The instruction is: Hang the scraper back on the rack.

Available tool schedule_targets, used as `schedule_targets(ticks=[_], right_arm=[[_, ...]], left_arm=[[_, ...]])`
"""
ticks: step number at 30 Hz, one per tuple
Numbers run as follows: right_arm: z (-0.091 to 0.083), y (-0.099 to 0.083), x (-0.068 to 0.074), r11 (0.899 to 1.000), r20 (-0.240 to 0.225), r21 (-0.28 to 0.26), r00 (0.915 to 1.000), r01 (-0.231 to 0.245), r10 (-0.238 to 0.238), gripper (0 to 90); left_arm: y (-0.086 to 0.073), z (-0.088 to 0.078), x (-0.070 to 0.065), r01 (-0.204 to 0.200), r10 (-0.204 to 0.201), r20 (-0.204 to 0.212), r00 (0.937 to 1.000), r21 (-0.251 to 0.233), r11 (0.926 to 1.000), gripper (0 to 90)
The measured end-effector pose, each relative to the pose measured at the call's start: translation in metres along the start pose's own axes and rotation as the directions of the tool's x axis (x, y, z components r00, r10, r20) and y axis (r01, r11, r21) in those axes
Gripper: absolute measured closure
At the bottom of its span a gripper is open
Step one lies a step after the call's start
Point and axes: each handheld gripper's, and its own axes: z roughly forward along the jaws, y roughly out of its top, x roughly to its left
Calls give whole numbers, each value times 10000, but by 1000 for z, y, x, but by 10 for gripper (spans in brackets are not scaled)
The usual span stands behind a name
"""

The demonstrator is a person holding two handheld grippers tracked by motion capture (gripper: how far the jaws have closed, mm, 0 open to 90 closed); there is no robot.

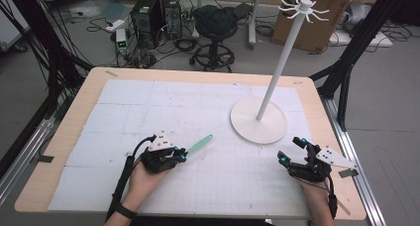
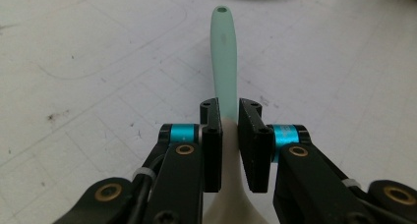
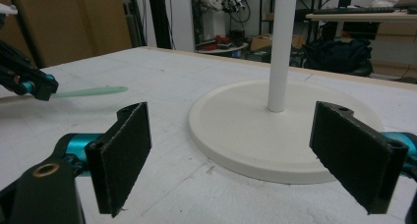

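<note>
High view shows my left claw (image 1: 182,153) low over the white gridded mat (image 1: 198,107) that covers the pale wooden desk (image 1: 69,132), near the front edge on my left side. Its jaws are clamped on a slim mint-green plastic utensil with a cream-coloured end (image 1: 200,143), whose green handle juts out ahead of the claw toward the middle of the mat. In the left gripper view the two black pads press the utensil (image 2: 224,67) from both sides just where the green handle meets the cream part; the handle points straight away from me, its tip pierced by a small hole, and the cream end runs back beneath the jaws.

My right claw (image 1: 292,151) sits at the front right of the mat, its jaws spread wide with nothing between them. It is just beside the round base of a tall white stand (image 1: 258,121), whose thin pole rises to a crown of hooks. The right gripper view looks between the open pads at that base (image 3: 246,135), with the green handle (image 3: 91,91) well off to the side.
</note>
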Motion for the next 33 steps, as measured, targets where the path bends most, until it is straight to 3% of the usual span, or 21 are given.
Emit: schedule_targets(ticks=[7,9,11,15,20,33], right_arm=[[0,0,0,10000,22,20,10000,-27,27,150],[0,0,0,10000,28,4,10000,-62,62,150],[0,0,0,10000,28,0,10000,-61,61,150],[0,0,0,10000,30,8,10000,-44,44,150],[0,0,0,10000,13,-2,10000,-65,65,150],[0,0,0,10000,-21,-29,10000,-73,73,150]], left_arm=[[11,-11,5,245,-229,326,9992,-503,9984,807],[20,-15,3,-144,148,113,9998,-403,9991,807],[33,-20,3,-181,201,278,9994,-712,9973,807],[61,-29,0,-640,658,176,9977,-872,9941,807],[96,-34,1,-1009,1027,174,9946,-832,9914,807],[181,-48,9,-1138,1250,722,9895,-1427,9832,807]])
